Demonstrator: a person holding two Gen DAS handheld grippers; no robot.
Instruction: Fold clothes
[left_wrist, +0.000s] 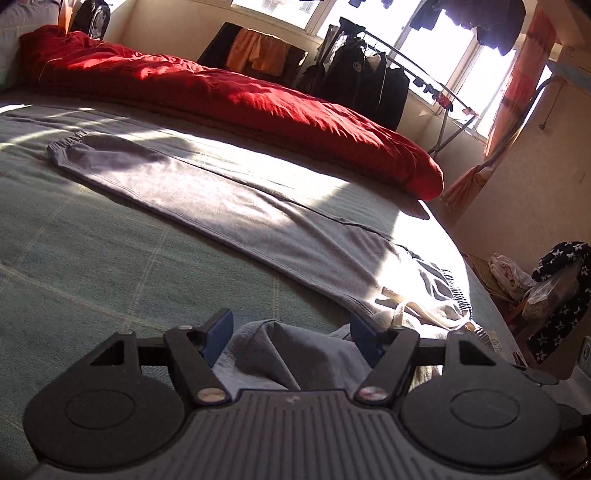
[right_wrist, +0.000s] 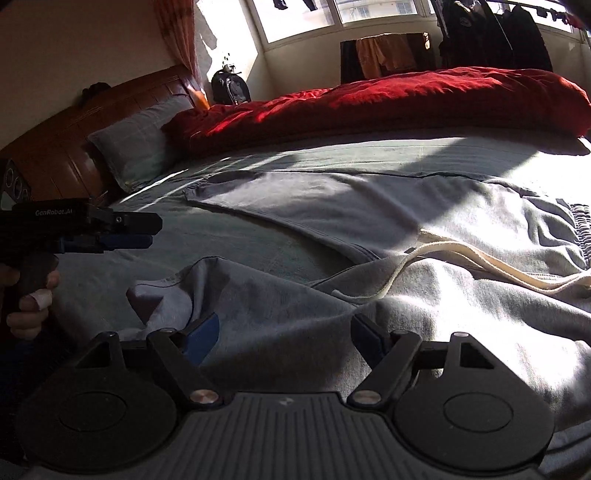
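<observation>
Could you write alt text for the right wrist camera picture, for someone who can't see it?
Grey sweatpants with a cream drawstring lie spread on a green-sheeted bed, seen past an open right claw. The left claw, held in a hand, enters at the left; a red duvet lies behind.

Black claw (left_wrist: 291, 334), blue pads (left_wrist: 218, 334)

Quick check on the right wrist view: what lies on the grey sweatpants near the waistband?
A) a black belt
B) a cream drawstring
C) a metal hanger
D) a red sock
B: a cream drawstring trails loose across the grey sweatpants, running out from the waistband area at the right; no belt, sock or hanger lies on them.
</observation>
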